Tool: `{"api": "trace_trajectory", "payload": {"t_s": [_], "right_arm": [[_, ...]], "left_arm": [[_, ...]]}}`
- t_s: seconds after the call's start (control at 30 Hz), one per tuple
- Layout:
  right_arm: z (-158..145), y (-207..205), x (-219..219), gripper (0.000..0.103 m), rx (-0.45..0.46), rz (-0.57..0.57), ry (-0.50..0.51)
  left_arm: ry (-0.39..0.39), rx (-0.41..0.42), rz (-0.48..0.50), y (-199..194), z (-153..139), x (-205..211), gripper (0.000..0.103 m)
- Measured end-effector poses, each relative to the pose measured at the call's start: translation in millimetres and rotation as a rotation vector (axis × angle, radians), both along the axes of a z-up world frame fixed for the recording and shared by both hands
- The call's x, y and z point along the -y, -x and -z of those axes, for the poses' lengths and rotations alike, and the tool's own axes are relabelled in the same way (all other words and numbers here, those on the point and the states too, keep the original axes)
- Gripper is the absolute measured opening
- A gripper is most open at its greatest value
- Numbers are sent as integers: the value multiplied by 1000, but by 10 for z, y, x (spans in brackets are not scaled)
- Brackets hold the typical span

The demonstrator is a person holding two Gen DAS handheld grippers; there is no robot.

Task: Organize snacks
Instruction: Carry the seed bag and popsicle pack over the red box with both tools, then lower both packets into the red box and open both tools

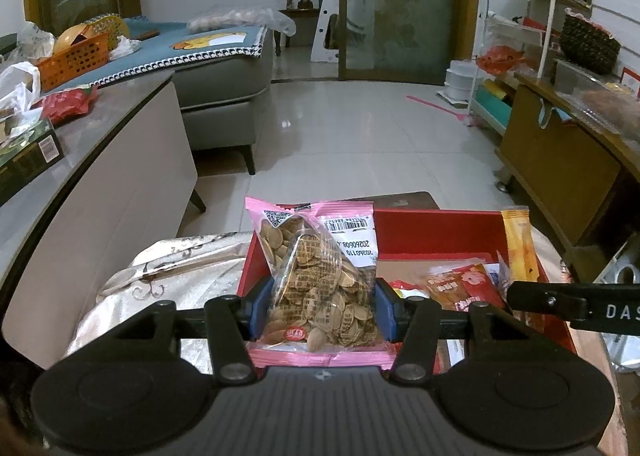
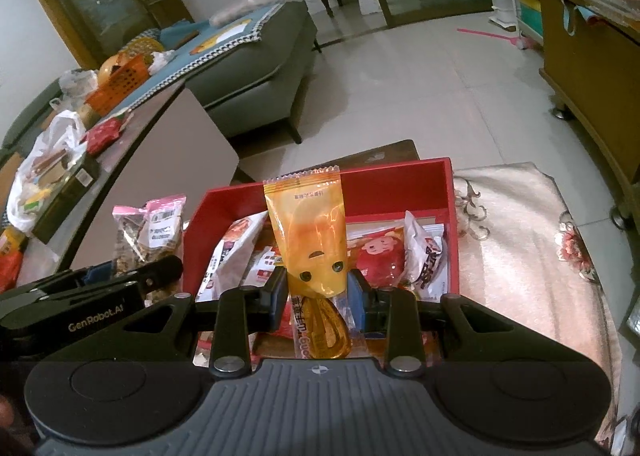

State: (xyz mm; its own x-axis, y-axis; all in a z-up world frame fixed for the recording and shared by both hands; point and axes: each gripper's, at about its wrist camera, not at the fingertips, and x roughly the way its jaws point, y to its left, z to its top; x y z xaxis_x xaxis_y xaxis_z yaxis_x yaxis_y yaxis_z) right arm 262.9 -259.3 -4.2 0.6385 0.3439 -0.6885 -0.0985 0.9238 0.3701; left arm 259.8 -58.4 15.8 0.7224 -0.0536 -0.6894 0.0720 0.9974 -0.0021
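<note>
The pink-edged clear plastic packet of printed seeds (image 1: 320,280) stands upright between the blue pads of the left gripper (image 1: 320,312), which is clenched on its lower half. The packet's top, with a white barcode label, rises above the fingers. In the right wrist view the same packet (image 2: 150,240) appears to the left of the right gripper, outside the box wall.

The translucent orange plastic snack sachet with a printed face (image 2: 316,240) is grasped by the right gripper (image 2: 318,294); the pads press its narrow lower part, and its serrated top edge stands above the fingers. In the left wrist view the sachet (image 1: 518,240) shows to the right of the left gripper, above the right gripper's black finger.

Directly beyond and beneath both grippers lies the red rectangular open box (image 2: 400,184), holding several loose snack packets in red and white wrappers (image 2: 380,252). The box rests on a cream floral-patterned cloth (image 2: 520,236), which extends to the right of the right gripper. To the left of both grippers stands a grey-topped table (image 1: 120,116) carrying bags and boxes.
</note>
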Motion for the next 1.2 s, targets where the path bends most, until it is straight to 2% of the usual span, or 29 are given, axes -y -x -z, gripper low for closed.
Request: {"api": "trace_trajectory", "payload": {"t_s": [0.87,1.2], "right_arm": [[199,-176,86,42,-35,27,19],[323,-264,104,48,-55,42,30]], "left_arm": [[-20,-55,-11,-237,243,84,46],[-41,-86,-6,-249,317,137,48]]}}
